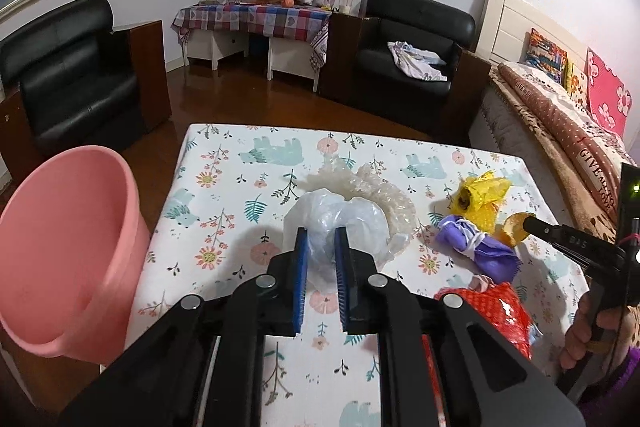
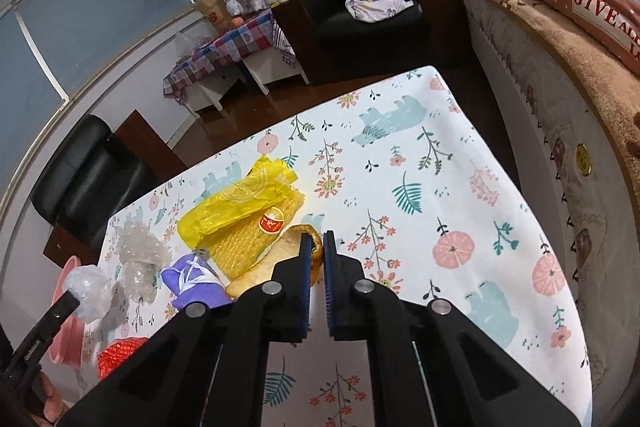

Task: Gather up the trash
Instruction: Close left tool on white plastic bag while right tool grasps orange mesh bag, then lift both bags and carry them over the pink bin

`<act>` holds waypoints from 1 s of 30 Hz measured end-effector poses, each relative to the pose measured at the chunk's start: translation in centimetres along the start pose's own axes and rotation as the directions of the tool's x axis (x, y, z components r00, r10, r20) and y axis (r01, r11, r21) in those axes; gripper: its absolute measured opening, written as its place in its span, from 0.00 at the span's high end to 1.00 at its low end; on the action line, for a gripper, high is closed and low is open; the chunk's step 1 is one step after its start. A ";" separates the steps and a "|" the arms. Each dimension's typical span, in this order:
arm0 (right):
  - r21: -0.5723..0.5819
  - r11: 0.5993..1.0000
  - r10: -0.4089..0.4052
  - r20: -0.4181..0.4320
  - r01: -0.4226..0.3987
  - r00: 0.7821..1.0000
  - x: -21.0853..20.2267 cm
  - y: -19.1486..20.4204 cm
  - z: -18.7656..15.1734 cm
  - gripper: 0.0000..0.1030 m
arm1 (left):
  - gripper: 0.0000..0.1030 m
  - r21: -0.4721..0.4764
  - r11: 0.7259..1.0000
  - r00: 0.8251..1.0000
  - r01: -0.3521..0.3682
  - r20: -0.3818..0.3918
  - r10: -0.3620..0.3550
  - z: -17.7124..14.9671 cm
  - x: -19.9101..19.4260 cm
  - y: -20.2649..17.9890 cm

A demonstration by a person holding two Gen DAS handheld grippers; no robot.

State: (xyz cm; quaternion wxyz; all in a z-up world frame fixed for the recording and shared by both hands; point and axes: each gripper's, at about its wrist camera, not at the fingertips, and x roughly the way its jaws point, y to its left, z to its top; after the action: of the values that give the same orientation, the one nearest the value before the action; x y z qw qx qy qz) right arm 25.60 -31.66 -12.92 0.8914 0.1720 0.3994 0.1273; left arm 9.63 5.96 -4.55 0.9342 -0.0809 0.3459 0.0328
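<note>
Yellow wrapper (image 2: pixel 240 203), purple wad (image 2: pixel 192 283), perhaps two clear plastic wads (image 1: pixel 344 223).

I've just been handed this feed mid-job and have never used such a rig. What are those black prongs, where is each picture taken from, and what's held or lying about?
No robot here: a person holds a two-finger tool in each hand, with a camera looking along its fingers.

Left camera view: the left gripper is shut on a crumpled white plastic bag. Beside the table stands a pink bucket.

Right camera view: the right gripper is pinching an orange peel.

Still lying on the table: clear bubble wrap, a yellow bag, a purple cloth bundle and a red wrapper.
</note>
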 end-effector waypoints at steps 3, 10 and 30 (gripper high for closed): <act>0.006 1.000 0.002 0.006 -0.002 1.000 -0.1 -0.3 0.0 0.95 | 0.88 -0.006 1.000 1.000 0.006 0.013 -0.006 -0.2 -1.1 0.3; 0.002 1.000 0.000 0.013 0.000 1.000 -0.8 -0.1 -0.2 0.95 | 0.88 -0.011 1.000 0.999 0.002 0.036 -0.002 -0.4 -3.6 0.8; -0.136 0.982 0.139 0.065 -0.130 0.988 -8.9 7.9 -2.4 0.95 | 0.88 -0.064 0.997 0.997 -0.044 0.058 0.047 -1.6 -7.8 3.0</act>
State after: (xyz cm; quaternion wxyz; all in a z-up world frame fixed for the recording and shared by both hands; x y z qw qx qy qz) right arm 17.36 -27.22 -5.23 0.9044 0.1441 0.3442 0.2068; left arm 2.29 8.58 -1.03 0.9401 -0.1012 0.3185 0.0672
